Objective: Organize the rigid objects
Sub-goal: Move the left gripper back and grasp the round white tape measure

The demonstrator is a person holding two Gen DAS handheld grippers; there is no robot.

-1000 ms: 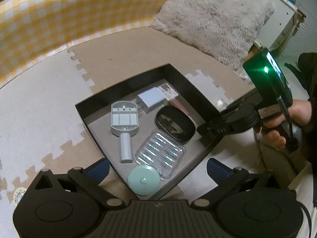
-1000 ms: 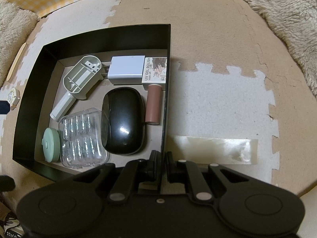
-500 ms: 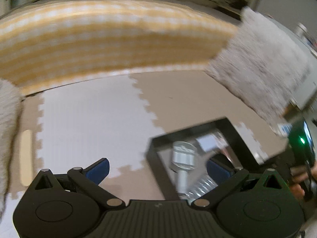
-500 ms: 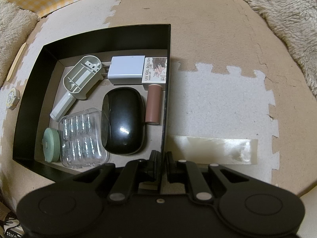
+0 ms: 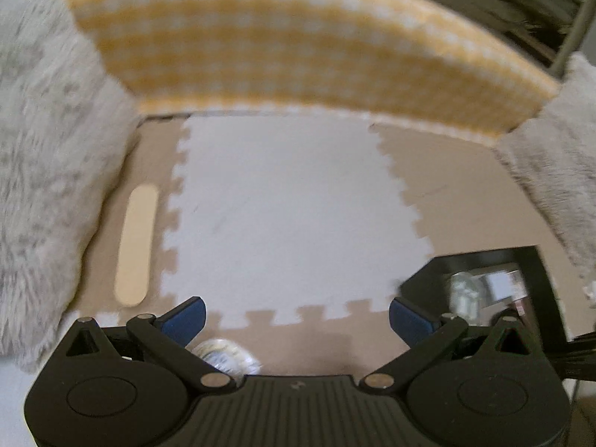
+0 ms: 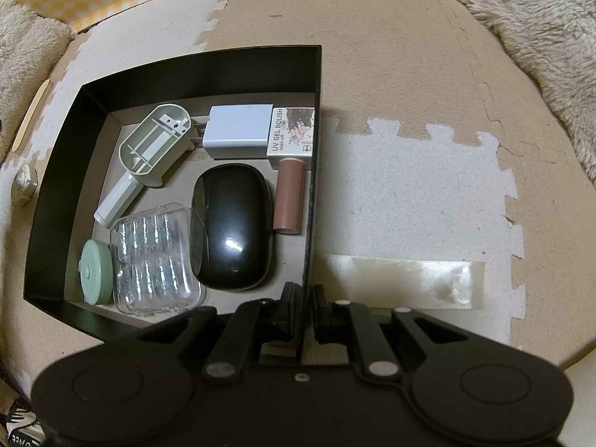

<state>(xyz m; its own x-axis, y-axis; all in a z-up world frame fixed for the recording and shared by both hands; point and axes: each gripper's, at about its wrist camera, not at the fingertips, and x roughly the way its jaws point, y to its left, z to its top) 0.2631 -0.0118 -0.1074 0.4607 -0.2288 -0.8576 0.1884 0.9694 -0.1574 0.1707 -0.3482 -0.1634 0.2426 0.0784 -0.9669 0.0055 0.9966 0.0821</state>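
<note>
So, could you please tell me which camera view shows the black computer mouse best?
The right wrist view: the black mouse lies sharp and whole inside the black box. The left wrist view is blurred; it catches only the box's corner, and the mouse cannot be made out.

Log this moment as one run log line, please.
right gripper: shut on black box wall | left gripper: open, empty | outside box: small round tin, wooden stick

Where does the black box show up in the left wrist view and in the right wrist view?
Left wrist view: the black box sits at the lower right, blurred, partly behind the left gripper.
Right wrist view: it fills the left and centre, with the right gripper clamped on its right wall.
Shared landmark: the wooden stick lying on the mat left of the box.
</note>
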